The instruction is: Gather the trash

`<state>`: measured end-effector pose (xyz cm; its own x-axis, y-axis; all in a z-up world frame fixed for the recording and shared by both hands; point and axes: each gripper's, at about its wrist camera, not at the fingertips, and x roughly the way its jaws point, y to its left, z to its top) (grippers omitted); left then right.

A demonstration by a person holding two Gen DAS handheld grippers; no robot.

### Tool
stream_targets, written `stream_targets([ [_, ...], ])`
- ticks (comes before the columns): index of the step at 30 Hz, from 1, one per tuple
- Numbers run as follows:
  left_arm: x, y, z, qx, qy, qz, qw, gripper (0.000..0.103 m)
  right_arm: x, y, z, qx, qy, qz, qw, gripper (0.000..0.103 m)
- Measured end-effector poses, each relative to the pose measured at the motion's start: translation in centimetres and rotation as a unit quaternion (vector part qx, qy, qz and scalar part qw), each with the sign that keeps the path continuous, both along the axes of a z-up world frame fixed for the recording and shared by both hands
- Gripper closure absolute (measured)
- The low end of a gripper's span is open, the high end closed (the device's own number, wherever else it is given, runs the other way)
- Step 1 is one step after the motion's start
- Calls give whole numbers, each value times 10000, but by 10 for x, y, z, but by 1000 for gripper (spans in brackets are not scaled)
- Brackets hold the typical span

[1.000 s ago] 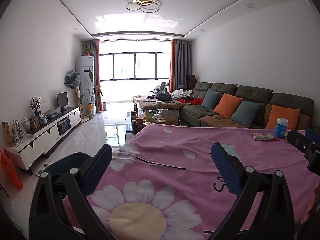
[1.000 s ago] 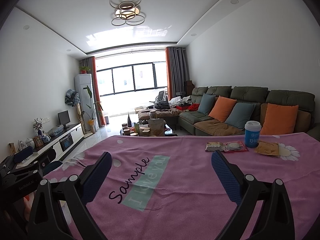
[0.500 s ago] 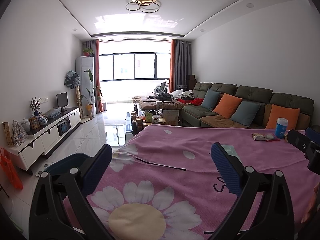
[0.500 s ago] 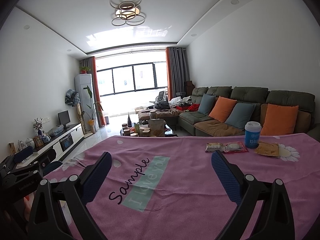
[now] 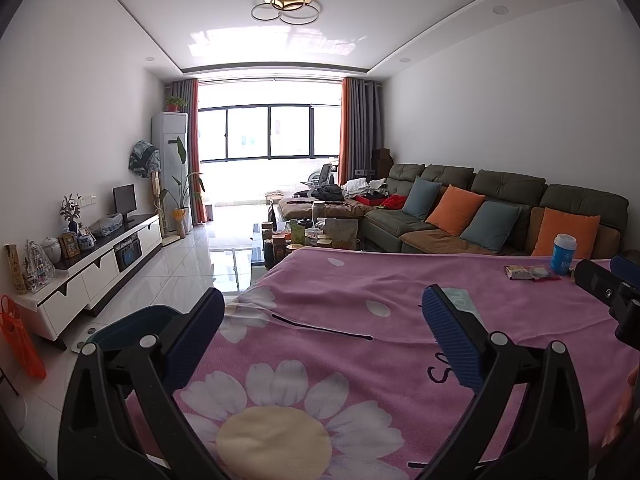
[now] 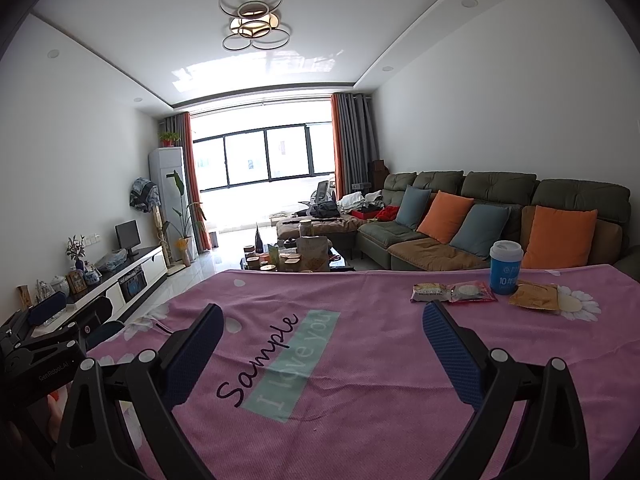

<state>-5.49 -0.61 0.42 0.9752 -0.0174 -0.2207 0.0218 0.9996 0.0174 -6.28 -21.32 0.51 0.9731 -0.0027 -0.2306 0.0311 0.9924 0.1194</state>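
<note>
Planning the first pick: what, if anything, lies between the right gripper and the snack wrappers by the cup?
Nothing visible: only bare pink cloth lies between the open right gripper and the wrappers, left of the blue cup.

Bare pink cloth (image 6: 360, 360) lies ahead of the right claw (image 6: 320, 344); cup (image 6: 505, 268) and wrappers (image 6: 454, 293) crowd the far right.

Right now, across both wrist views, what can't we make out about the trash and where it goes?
- Bin: left view, the left gripper finger covers its opening; contents unseen.
- Cup: both views, lid on; full or empty unknown.
- Wrappers: print too small to read.
- Yellow packet: left view, right gripper hides it.
</note>
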Motion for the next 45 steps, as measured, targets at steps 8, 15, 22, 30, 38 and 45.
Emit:
stream_targets([
  [8, 0, 0, -1, 37, -1, -13, 10000, 6, -2, 1, -2, 19, 10, -13, 10000, 7],
  [15, 1, 0, -1, 36, 2, -12, 10000, 6, -2, 0, -2, 22, 8, -10, 10000, 7],
  [22, 1, 0, -3, 65, 6, -9, 10000, 6, -3, 0, -3, 30, 10, -28, 10000, 7],
  [30, 1, 1, -2, 66, -7, -7, 10000, 6, -3, 0, -4, 31, 14, -33, 10000, 7],
  [38, 1, 1, -2, 77, -6, -6, 10000, 6, -3, -1, -4, 35, 12, -34, 10000, 7],
  [45, 4, -3, -1, 226, -32, -63, 9997, 6, -4, -5, -8, 58, 42, -72, 9999, 7],
])
